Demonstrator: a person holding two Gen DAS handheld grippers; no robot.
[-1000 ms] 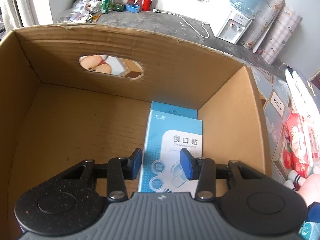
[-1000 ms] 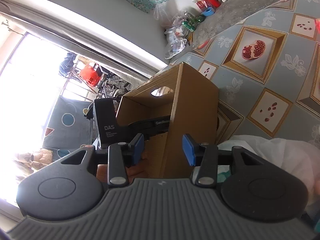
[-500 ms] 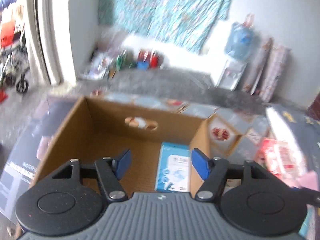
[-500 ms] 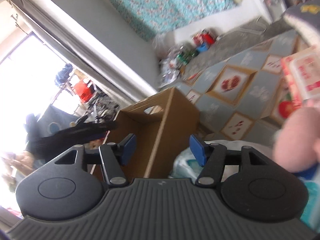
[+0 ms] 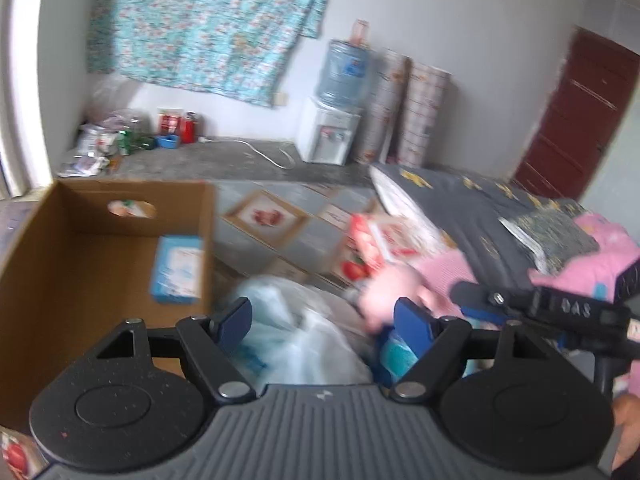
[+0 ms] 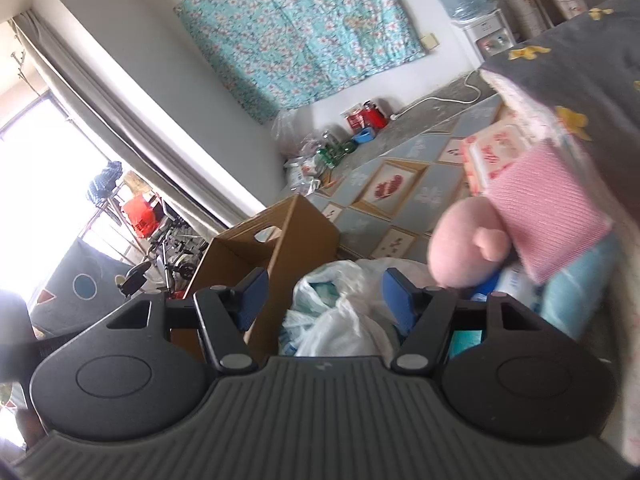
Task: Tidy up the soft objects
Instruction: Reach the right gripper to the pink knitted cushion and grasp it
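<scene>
Both jaws opening, nothing clamped: left gripper [image 5: 322, 326] and right gripper [image 6: 322, 296] above white plastic bag [image 6: 344, 320], beside cardboard box [image 5: 80, 264].

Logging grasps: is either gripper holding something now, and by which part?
Nothing is held: left gripper and right gripper are opening, empty, above the white plastic bag.

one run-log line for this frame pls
left gripper: opening, empty | right gripper: opening, empty | blue packet: in cardboard box | white plastic bag: beside box
</scene>
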